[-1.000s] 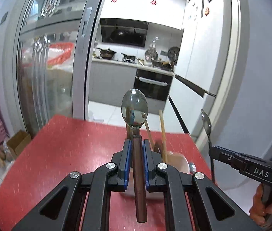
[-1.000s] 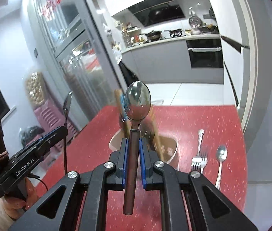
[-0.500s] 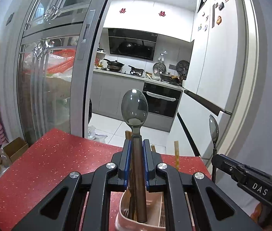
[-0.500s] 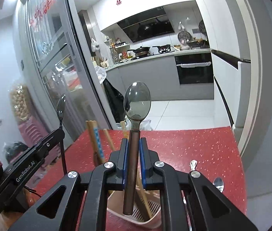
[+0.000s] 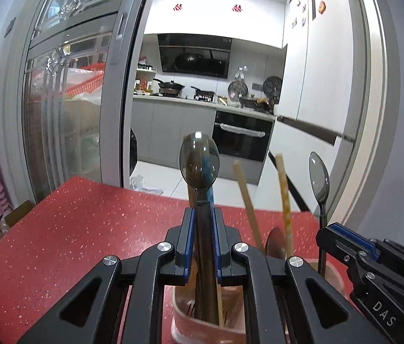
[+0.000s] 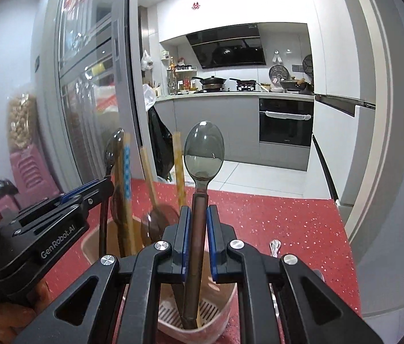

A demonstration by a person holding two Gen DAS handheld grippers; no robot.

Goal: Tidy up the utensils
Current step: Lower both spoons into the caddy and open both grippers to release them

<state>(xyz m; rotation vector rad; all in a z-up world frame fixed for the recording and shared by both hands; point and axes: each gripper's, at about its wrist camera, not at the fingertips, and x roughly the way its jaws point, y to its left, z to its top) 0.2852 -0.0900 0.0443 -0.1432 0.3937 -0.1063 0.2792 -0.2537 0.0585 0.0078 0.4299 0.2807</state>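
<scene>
Left gripper (image 5: 202, 220): blue pads clamped on the dark handle of a grey spoon (image 5: 199, 164), bowl up, handle end down inside the pink utensil holder (image 5: 202, 322). Spoon roughly upright.

Right gripper (image 6: 196, 218): pads likewise closed on the brown handle of a second grey spoon (image 6: 204, 150), bowl up, lower end reaching the slotted bottom of the same holder (image 6: 224, 301).

Holder stands on the red speckled tabletop (image 5: 73, 229). Already in it: wooden chopsticks (image 5: 283, 195) leaning against the rim, and a dark wooden spoon (image 6: 159, 220).

Each gripper shows at the edge of the other's view, carrying its spoon. On the tabletop just right of the holder, in the right wrist view, lies a metal utensil tip (image 6: 275, 246), mostly hidden by the gripper; type cannot be told.
</scene>
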